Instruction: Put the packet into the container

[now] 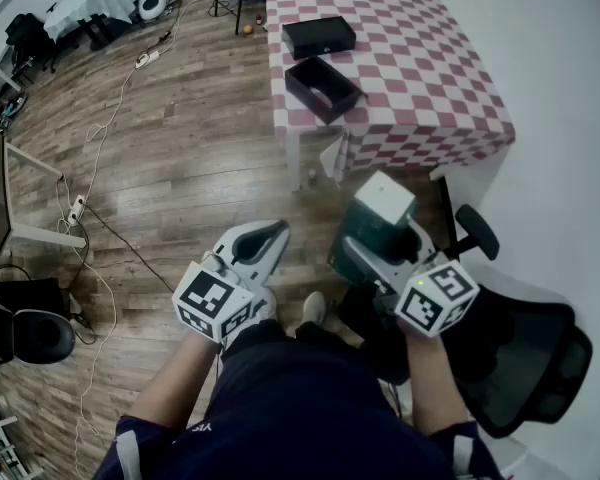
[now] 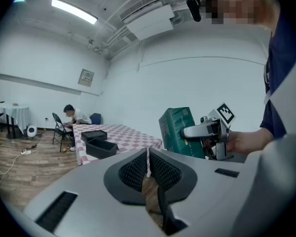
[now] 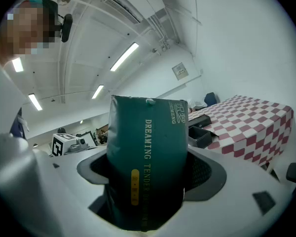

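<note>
A dark green packet (image 1: 368, 236) stands upright between the jaws of my right gripper (image 1: 378, 246), which is shut on it. In the right gripper view the packet (image 3: 148, 157) fills the middle, with the pads pressing on its two sides. My left gripper (image 1: 264, 242) hangs beside it over the wooden floor, its jaws shut and empty (image 2: 148, 165). An open black container (image 1: 323, 89) sits near the front edge of the checkered table (image 1: 420, 58), well ahead of both grippers. Behind it lies a second flat black box (image 1: 319, 36).
A black office chair (image 1: 520, 358) stands right next to me on the right. Cables and a power strip (image 1: 77, 208) trail over the floor at the left. A person (image 2: 71, 114) sits on a chair behind the table. A white table leg (image 1: 293, 163) faces me.
</note>
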